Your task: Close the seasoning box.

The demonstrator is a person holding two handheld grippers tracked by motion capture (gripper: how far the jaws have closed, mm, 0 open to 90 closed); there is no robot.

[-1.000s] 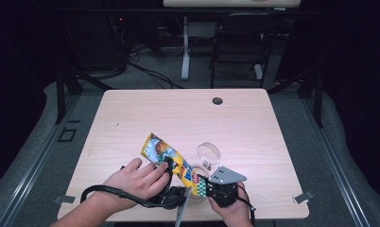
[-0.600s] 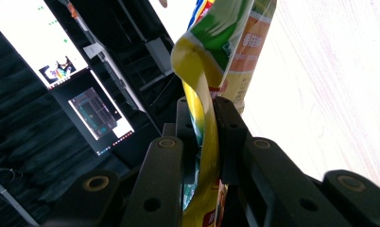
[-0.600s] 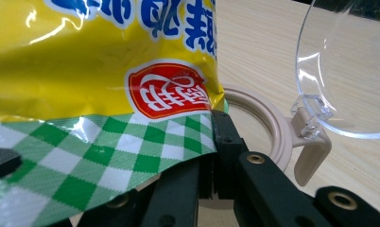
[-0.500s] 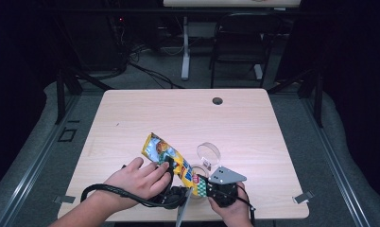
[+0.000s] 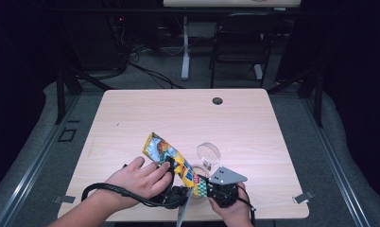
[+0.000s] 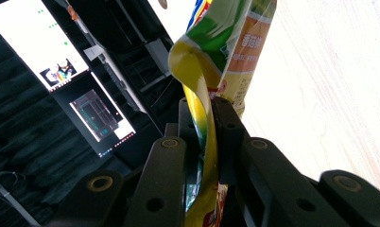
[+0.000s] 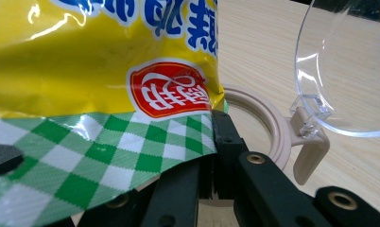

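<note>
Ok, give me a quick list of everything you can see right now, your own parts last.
snack bag: one, yellow with a green-checked end, held over the table's near edge between both tools.
container: one, beige round rim with a clear hinged lid standing open, just beyond the right tool.
table: one, light wood, with a dark round hole near its far edge.
chair: one, black, on the floor beyond the table.
left tool: one, black, jaws pinching the bag's edge, having just been closing.
right tool: one, black, jaws clamped on the bag's checked end.
hands: two, at the near edge, one on each tool.
</note>
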